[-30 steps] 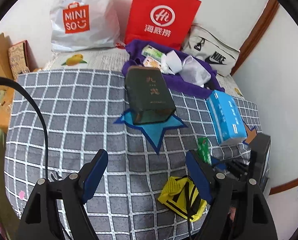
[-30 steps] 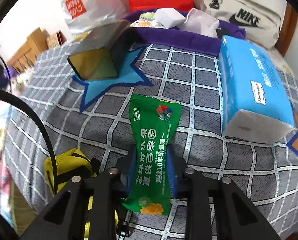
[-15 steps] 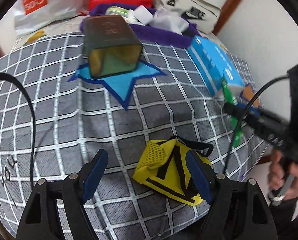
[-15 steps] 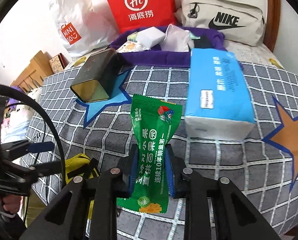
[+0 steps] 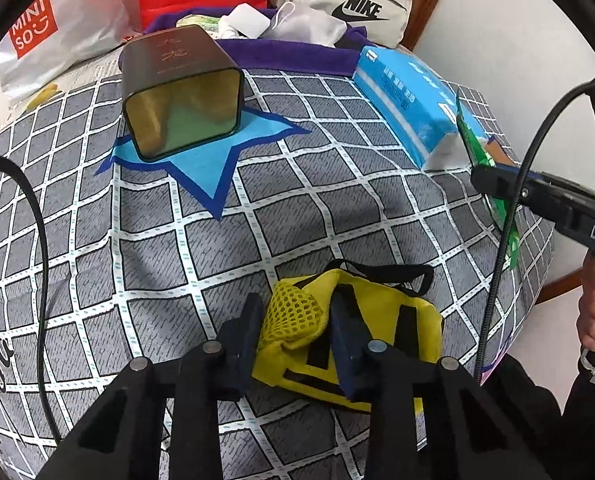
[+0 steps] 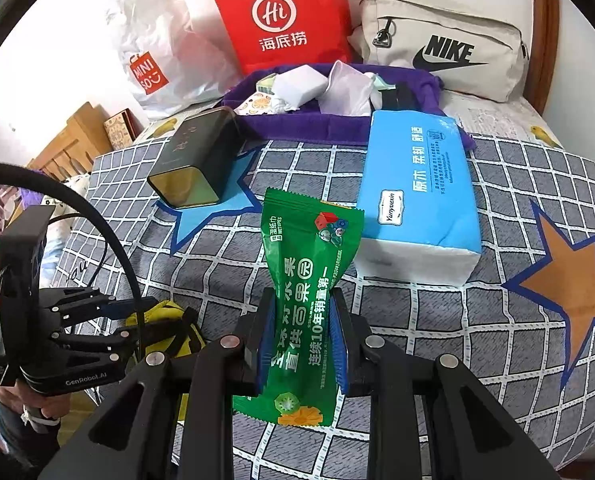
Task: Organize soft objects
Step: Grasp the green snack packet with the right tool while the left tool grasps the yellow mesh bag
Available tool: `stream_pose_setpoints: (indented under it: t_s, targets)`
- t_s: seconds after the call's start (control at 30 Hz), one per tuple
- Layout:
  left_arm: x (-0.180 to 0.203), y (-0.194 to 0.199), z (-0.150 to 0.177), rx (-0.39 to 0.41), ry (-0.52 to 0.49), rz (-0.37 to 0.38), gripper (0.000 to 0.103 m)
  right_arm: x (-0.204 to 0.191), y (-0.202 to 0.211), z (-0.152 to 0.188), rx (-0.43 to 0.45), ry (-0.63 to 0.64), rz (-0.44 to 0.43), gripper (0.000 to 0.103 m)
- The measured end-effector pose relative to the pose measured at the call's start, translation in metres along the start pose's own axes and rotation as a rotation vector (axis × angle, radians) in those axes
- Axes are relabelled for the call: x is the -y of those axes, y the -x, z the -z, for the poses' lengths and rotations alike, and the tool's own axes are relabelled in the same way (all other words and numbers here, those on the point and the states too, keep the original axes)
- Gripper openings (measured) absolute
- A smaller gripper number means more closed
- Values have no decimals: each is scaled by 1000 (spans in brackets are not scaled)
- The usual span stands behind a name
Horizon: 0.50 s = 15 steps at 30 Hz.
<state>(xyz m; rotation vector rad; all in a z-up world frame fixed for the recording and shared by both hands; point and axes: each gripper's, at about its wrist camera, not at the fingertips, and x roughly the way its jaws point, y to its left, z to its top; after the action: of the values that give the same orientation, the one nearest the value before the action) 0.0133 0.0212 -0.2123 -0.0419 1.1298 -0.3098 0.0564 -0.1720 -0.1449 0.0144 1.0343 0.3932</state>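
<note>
A yellow pouch (image 5: 381,320) with black straps and a mesh corner lies near the front edge of the grey checked bedspread (image 5: 177,260). My left gripper (image 5: 297,316) is down over it, its jaws closing, and the bunched mesh corner is pinched between the blue pads. The right wrist view shows that gripper (image 6: 145,312) low at the left, over the pouch (image 6: 169,312). My right gripper (image 6: 303,312) is shut on a green wet-wipe packet (image 6: 309,248), held upright above the bedspread. The left wrist view shows the packet (image 5: 473,140) edge-on at the right.
A dark tin box (image 5: 181,88) lies on its side on a blue star patch. A blue tissue pack (image 6: 417,192) lies to the right. Behind them are a purple cloth (image 6: 309,128) with small items, a red paper bag (image 6: 285,16), a white plastic bag (image 6: 157,60) and a beige pouch (image 6: 445,48).
The left gripper came down onto the yellow pouch and narrowed its jaws around the mesh corner. The right gripper rose a little, still holding the green packet.
</note>
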Motion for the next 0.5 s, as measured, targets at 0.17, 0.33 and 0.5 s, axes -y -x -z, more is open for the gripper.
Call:
stream_pose_setpoints:
  t_s: [0.17,0.33,0.5]
  targets:
    - [-3,8,-2,19,16,9,31,-1,3,-2,-1,18,1,26]
    - [-7,13,-7,31,33,25,30,-2,7,-5,3,20,-2,26]
    - [-9,16,-9,41,36,31,30,-5,6,-6,-9,32,-2,26]
